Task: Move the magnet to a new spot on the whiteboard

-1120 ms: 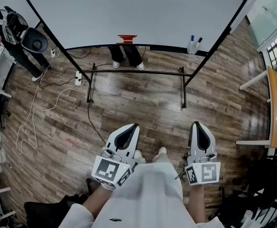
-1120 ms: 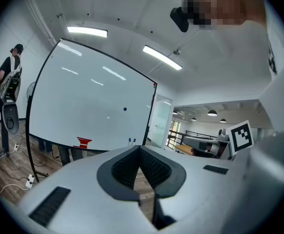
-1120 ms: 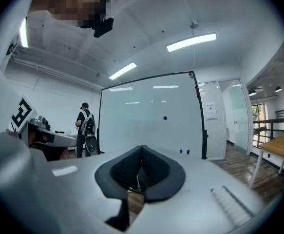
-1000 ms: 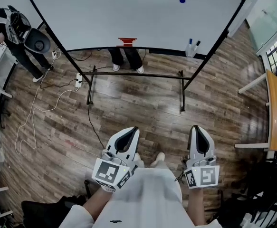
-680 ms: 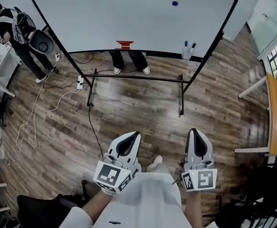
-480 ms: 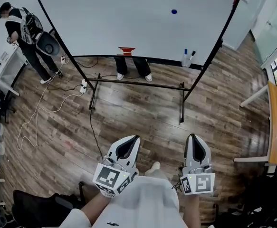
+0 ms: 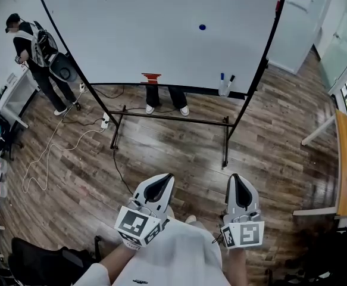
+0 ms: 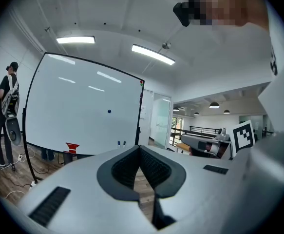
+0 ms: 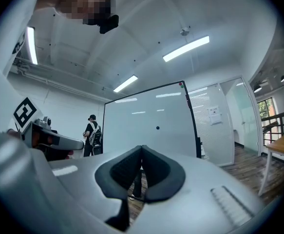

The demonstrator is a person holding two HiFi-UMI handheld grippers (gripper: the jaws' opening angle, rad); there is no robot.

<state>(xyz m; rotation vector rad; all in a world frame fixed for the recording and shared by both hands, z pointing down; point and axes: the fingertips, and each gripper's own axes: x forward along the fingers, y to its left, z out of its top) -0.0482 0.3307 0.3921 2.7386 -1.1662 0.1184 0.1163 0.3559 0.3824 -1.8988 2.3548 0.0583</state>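
Magnet (image 7: 202,27): a small, dark blue, round disc with no long axis, stuck high on the whiteboard (image 7: 131,40), right of centre. It lies far ahead of both tongs, well apart from them across the wooden floor (image 7: 179,148). The right gripper (image 7: 235,179) is nearer its line (only marginally), and the left gripper (image 7: 163,177) sits further left. Both pairs of jaws are closed with nothing between them.

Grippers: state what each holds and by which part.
Nothing. The left gripper and right gripper are shut and empty; the magnet sits on the whiteboard, apart from both.
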